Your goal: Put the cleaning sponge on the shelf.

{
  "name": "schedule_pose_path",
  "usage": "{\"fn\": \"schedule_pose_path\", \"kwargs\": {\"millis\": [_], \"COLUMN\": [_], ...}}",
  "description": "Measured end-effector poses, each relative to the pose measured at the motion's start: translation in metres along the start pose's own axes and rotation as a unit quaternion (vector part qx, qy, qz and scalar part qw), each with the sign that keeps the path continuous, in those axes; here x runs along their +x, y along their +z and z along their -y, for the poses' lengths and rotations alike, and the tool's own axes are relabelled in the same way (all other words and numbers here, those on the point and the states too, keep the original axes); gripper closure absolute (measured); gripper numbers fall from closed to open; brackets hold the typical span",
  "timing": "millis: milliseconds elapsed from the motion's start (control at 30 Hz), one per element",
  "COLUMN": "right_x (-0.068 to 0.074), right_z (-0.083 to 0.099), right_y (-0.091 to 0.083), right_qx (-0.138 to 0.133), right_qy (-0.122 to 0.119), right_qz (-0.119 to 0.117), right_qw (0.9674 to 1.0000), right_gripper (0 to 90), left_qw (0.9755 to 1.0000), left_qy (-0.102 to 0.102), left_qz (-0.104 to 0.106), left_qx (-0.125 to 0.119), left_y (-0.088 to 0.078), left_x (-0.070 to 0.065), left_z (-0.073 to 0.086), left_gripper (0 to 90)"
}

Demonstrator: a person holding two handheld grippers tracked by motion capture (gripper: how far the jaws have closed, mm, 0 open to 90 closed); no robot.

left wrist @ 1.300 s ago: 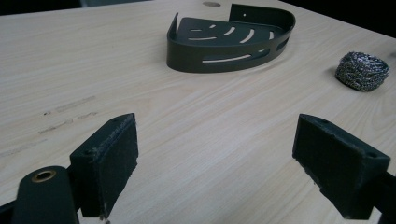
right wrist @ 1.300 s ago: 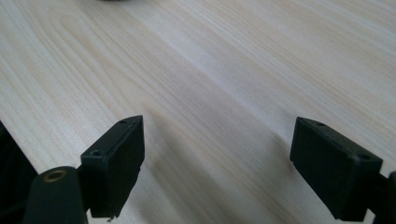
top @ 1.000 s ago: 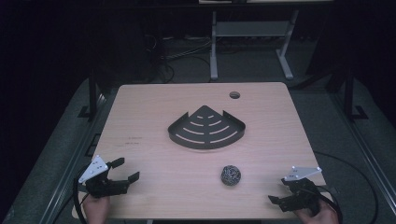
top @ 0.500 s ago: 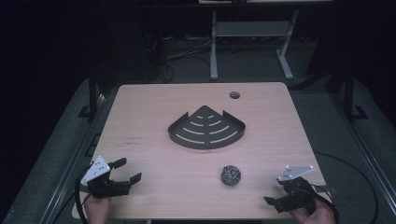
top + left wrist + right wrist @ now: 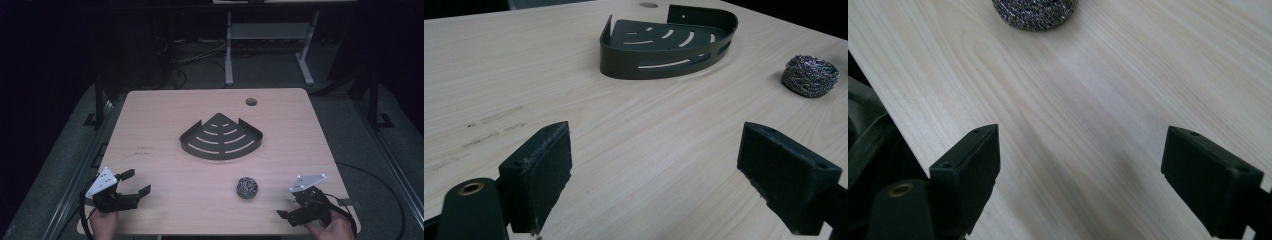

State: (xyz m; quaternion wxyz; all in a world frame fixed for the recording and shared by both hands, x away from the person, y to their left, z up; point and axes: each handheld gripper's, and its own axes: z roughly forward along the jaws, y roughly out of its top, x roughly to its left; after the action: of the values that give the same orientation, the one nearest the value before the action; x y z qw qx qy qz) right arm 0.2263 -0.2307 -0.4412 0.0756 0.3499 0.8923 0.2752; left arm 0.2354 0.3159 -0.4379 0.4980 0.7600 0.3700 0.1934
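At about seven o'clock on the pale wooden surface (image 5: pixel 165 145), the left gripper (image 5: pixel 129 189) is resting low in a hand (image 5: pixel 104 223), its fingers (image 5: pixel 541 175) standing wide with bare wood between them. At the centre a dark quarter-round slotted tray (image 5: pixel 221 138) is sitting empty. A steel-wool ball (image 5: pixel 247 187) is lying toward five o'clock, outside the tray. Further right, the right gripper (image 5: pixel 292 207) is hovering at the near edge, fingers (image 5: pixel 969 172) spread wide, holding nothing.

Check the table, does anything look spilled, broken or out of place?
Nothing stands out. The rack sits flat mid-table, the scourer lies apart from it, intact. Only faint scuffs mark the table.
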Motion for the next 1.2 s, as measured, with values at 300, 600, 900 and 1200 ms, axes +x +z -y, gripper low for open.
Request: {"fn": "schedule_pose_path", "kwargs": {"millis": [300, 600, 900, 1200], "right_x": [0.005, 0.011, 0.015, 0.017], "right_z": [-0.015, -0.034, -0.052, -0.072], "right_y": [0.006, 0.014, 0.021, 0.028], "right_qx": [0.007, 0.017, 0.025, 0.034], "right_qy": [-0.017, -0.038, -0.057, -0.078], "right_qz": [-0.009, -0.016, -0.022, -0.025], "right_qw": [0.9998, 0.9990, 0.9978, 0.9961], "right_gripper": [15.5, 15.5, 15.5, 15.5], "left_qw": [1.0000, 1.0000, 0.9999, 0.9999], "left_qy": [-0.003, -0.007, -0.010, -0.008], "left_qz": [0.001, -0.002, -0.002, -0.001], "left_qx": [0.000, -0.005, -0.007, -0.007], "left_y": [0.001, -0.002, -0.002, -0.002], "left_x": [0.000, 0.004, 0.003, 0.003], "left_z": [0.000, 0.001, 0.001, 0.001], "left_gripper": [13.7, 13.7, 13.7, 13.7]}}
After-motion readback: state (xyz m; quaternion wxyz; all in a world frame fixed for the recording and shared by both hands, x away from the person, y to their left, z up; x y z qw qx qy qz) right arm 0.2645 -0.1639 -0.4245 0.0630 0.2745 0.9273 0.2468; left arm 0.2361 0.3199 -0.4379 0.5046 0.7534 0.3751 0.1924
